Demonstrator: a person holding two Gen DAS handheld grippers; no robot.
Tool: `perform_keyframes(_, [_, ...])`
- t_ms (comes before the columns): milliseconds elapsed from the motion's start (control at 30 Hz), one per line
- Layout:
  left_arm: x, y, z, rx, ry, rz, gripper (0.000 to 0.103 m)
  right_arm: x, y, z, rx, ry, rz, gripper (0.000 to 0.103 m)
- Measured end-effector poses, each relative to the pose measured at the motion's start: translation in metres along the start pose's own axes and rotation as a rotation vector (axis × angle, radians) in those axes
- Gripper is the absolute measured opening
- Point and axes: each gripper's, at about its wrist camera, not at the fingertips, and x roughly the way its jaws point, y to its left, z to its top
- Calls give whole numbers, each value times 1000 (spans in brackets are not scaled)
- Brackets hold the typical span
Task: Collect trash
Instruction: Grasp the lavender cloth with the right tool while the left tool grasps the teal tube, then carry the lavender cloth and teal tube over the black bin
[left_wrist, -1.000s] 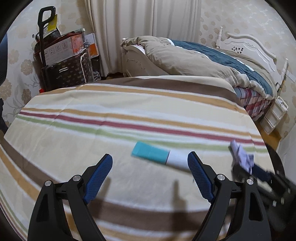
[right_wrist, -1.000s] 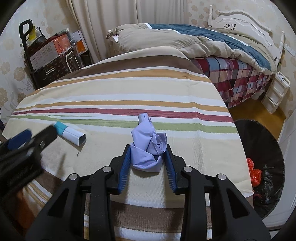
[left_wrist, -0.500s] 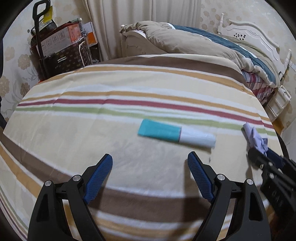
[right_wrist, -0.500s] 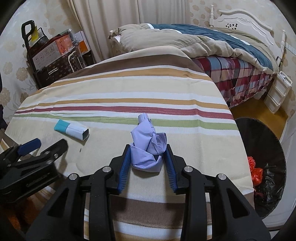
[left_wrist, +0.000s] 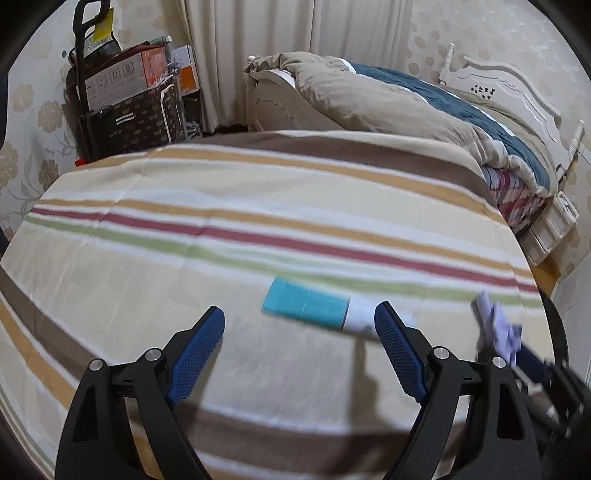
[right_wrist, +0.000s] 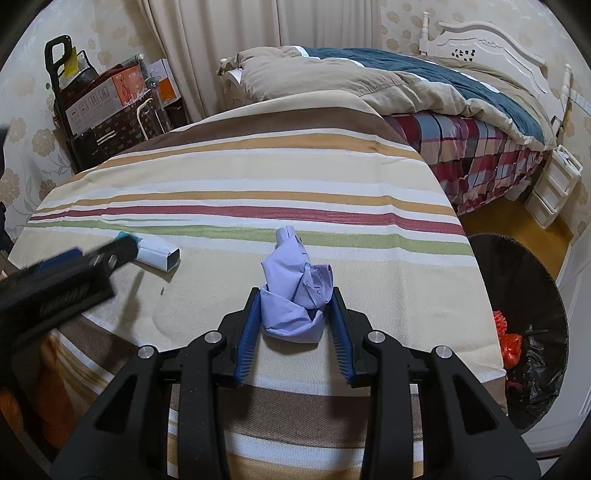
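Trash half gathered, judging by the layout — crumpled lilac paper (right_wrist: 295, 291) clamped in the right claw (right_wrist: 293, 321), raised just over the striped bench (right_wrist: 332, 177), not yet dropped into the black bin (right_wrist: 532, 332) at the right edge, red scraps already inside. Left claw (left_wrist: 299, 354) spread wide, empty, hovering near the teal-and-white carton (left_wrist: 321, 310) lying flat on the cloth — next to collect.
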Motion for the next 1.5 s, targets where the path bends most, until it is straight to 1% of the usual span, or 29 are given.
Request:
perform_keyframes(67, [6, -3, 4, -3, 12, 6, 83, 0, 0, 0, 0, 0, 1, 36])
perform_keyframes(167, [16, -5, 5, 0, 56, 34, 83, 0, 0, 0, 2, 0, 2, 36])
perform_keyframes(267, [14, -5, -2, 38, 56, 48, 83, 0, 1, -1, 3, -1, 4, 36])
perform_keyframes(433, [1, 6, -18, 66, 51, 38, 83, 0, 0, -1, 2, -1, 3, 36])
perform_keyframes(533, [-3, 10, -22, 72, 46, 21, 83, 0, 1, -1, 1, 0, 1, 36])
perform_keyframes(567, [-3, 10, -22, 76, 44, 16, 81, 0, 1, -1, 0, -1, 0, 36])
perform_keyframes(600, [-4, 9, -22, 85, 38, 17, 74, 0, 1, -1, -1, 0, -1, 36])
perform_keyframes(633, [-4, 8, -22, 99, 33, 21, 70, 0, 1, -1, -2, 0, -3, 36])
perform_keyframes(667, [-3, 6, -22, 109, 30, 18, 68, 0, 1, -1, -3, 0, -4, 36])
perform_keyframes(733, [-2, 2, -20, 135, 18, 5, 59, 0, 1, -1, -2, 0, -2, 36])
perform_keyframes(767, [-2, 0, -20, 147, 14, 2, 57, 0, 1, -1, -2, 0, -2, 36])
perform_keyframes(833, [-3, -3, -20, 172, 6, -13, 47, 0, 1, -1, -3, 0, -2, 36])
perform_keyframes(867, [-4, -4, -21, 182, 1, -18, 43, 0, 1, -1, -4, 0, -2, 36])
perform_keyframes(933, [-6, -7, -24, 207, -11, -29, 28, 0, 2, -1, -11, 2, -2, 35])
perform_keyframes(967, [-7, -8, -26, 218, -15, -31, 24, 0, 3, -1, -16, 2, -2, 35])
perform_keyframes(1133, [-11, -8, -29, 221, -17, -58, 17, -5, 7, -7, -32, 1, 5, 35])
perform_keyframes(1367, [-26, -6, -46, 198, -23, -81, 15, -20, 7, -23, -26, -9, 18, 35])
perform_keyframes(1500, [-41, -6, -59, 185, -42, -94, 15, -32, 6, -34, -21, -20, 21, 35])
